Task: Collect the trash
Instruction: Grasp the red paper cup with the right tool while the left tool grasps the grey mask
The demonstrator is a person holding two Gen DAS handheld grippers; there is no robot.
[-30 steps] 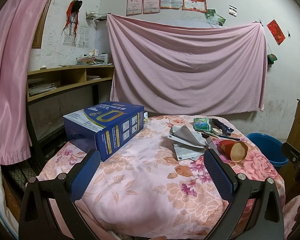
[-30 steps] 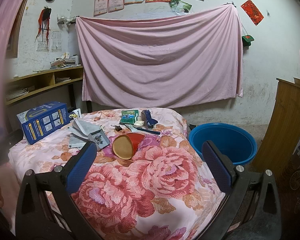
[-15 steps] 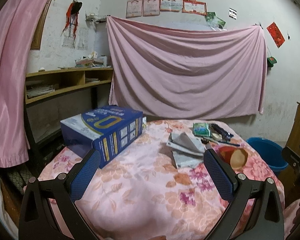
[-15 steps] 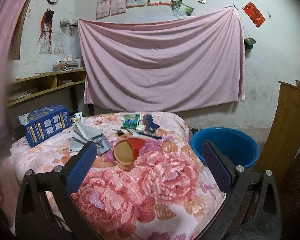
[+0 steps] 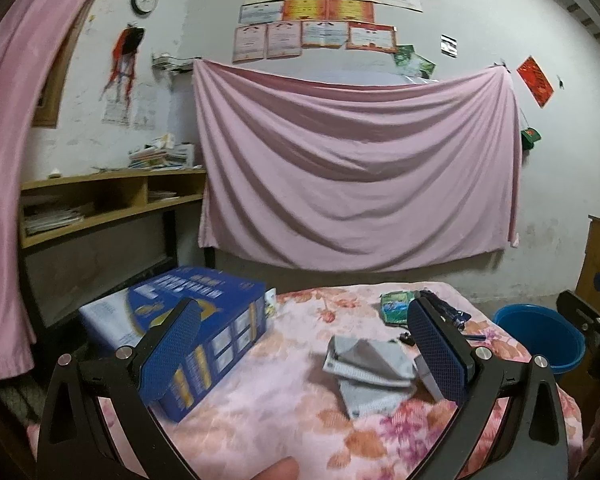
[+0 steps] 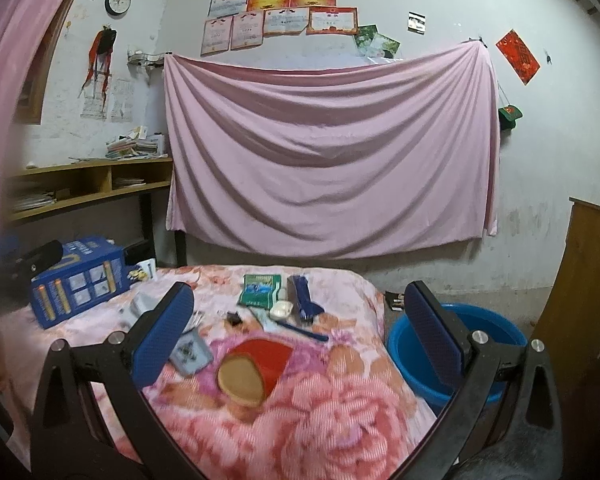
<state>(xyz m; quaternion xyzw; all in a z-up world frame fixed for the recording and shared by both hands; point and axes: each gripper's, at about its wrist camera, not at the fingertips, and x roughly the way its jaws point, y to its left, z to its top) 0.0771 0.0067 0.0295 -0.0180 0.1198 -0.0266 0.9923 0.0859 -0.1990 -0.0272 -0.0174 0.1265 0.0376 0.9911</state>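
Trash: scattered on a worktop (image 6: 340, 412) covered with a pink floral cloth; nothing is held.
Red paper cup (image 6: 256, 366): lies on its side near the front right part of the worktop, open mouth toward the camera in the right wrist view.
Grey papers (image 5: 366, 364): a crumpled, folded heap around the middle of the worktop, between the blue box and the cup.
Green packet (image 6: 259, 289): flat near the far edge, just beside a small white piece (image 6: 281, 310) and a dark blue wrapper (image 6: 305, 299).
Blue pen-like stick (image 6: 302, 330): lies between the wrapper and the cup.
Blue box (image 5: 198, 332): stands at the left edge of the worktop, partly behind one finger of the left gripper.
Blue basin (image 6: 456, 354): on the floor just beside the right edge of the worktop.
Left gripper (image 5: 304, 350): fingers wide apart and holding nothing, raised above the near edge, facing the box and papers.
Right gripper (image 6: 300, 336): fingers wide apart, nothing between them, above the near right corner, with the cup framed between them.
Pink sheet (image 6: 328, 152): hangs on the wall behind.
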